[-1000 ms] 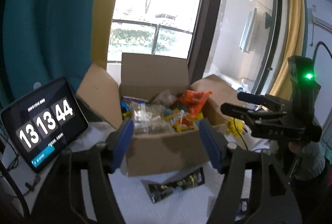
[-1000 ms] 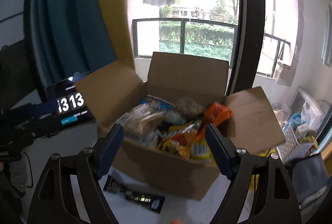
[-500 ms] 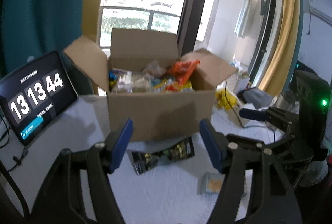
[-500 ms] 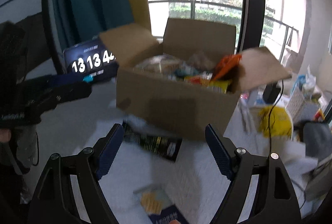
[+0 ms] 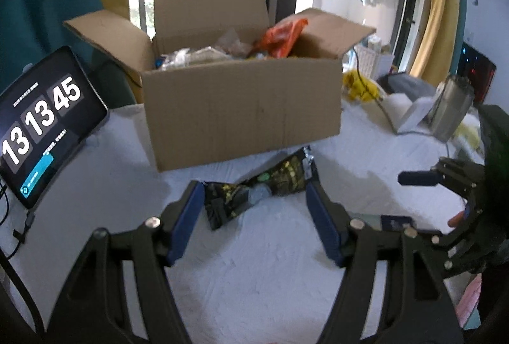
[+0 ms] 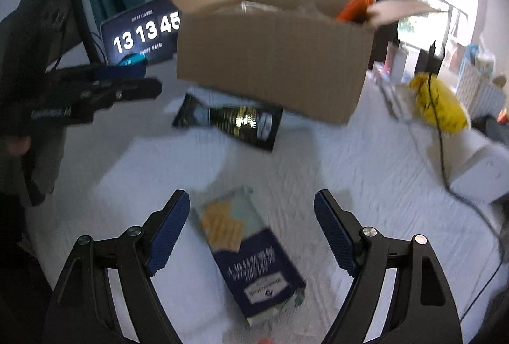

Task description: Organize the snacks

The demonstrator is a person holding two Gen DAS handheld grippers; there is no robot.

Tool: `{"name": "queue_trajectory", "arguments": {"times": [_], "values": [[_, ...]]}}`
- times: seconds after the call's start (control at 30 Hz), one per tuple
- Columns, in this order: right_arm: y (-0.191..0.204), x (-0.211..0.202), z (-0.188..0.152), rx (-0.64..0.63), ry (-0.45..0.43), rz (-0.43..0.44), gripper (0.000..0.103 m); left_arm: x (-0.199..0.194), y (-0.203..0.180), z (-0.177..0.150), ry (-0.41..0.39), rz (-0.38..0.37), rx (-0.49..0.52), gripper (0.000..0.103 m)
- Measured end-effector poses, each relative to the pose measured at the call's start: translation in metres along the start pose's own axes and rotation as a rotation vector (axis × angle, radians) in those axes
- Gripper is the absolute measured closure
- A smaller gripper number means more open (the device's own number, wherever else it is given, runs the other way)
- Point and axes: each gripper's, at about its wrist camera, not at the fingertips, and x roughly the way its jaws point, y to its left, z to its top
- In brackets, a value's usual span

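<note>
An open cardboard box [image 5: 241, 108] [image 6: 273, 57] full of snack packets stands at the back of the white cloth, an orange packet [image 5: 281, 37] sticking out on its right. In front of it lies a black snack bag [image 5: 257, 191] [image 6: 235, 121]. My left gripper [image 5: 254, 213] hangs open just above that bag, which shows between its blue pads without touching them. Nearer lies a blue and white cracker pack [image 6: 251, 251]. My right gripper [image 6: 251, 229] is open over it, pads apart on either side. The right gripper [image 5: 445, 185] shows at the left view's right edge.
A tablet [image 5: 38, 127] [image 6: 143, 32] showing a clock leans at the left. A yellow bag [image 6: 440, 102], a black cable [image 6: 442, 146], a white basket and a grey metal canister [image 5: 451, 108] crowd the right side. The left gripper [image 6: 95, 92] reaches in from the left.
Both grippers have sunk from box height toward the cloth. The black bag now sits between the left pads and the cracker pack between the right pads. Jaw widths look unchanged.
</note>
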Motion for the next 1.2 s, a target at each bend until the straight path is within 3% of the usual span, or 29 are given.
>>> {"name": "queue_trajectory", "arguments": {"times": [0.2, 0.37, 0.4, 0.5, 0.63, 0.9, 1.03, 1.1, 1.2], "values": [[-0.001, 0.021, -0.019, 0.009, 0.072, 0.045, 0.020, 0.025, -0.005, 0.009, 0.030, 0.007, 0.052, 0.034], [-0.006, 0.031, -0.022, 0.016, 0.091, 0.009, 0.020, 0.051, -0.005, 0.019, 0.056, -0.006, 0.073, 0.034], [-0.010, 0.031, -0.021, 0.026, 0.083, -0.008, 0.023, 0.059, -0.004, 0.019, 0.070, -0.010, 0.070, 0.034], [-0.027, 0.030, -0.019, 0.092, 0.063, -0.052, 0.050, 0.076, -0.004, 0.018, 0.105, -0.028, 0.069, 0.035], [-0.054, 0.029, -0.018, 0.192, 0.038, -0.082, 0.050, 0.096, -0.010, 0.014, 0.163, -0.053, 0.109, 0.035], [-0.082, 0.023, -0.021, 0.335, -0.005, -0.066, 0.050, 0.098, -0.019, 0.006, 0.192, -0.037, 0.182, 0.034], [-0.078, 0.023, -0.022, 0.332, -0.003, -0.078, 0.049, 0.117, -0.019, 0.003, 0.219, 0.028, 0.251, 0.034], [-0.075, 0.022, -0.021, 0.324, 0.000, -0.089, 0.049, 0.116, -0.015, 0.005, 0.221, 0.006, 0.206, 0.035], [-0.078, 0.022, -0.023, 0.338, -0.006, -0.080, 0.049, 0.109, -0.021, 0.001, 0.207, -0.006, 0.234, 0.040]]}}
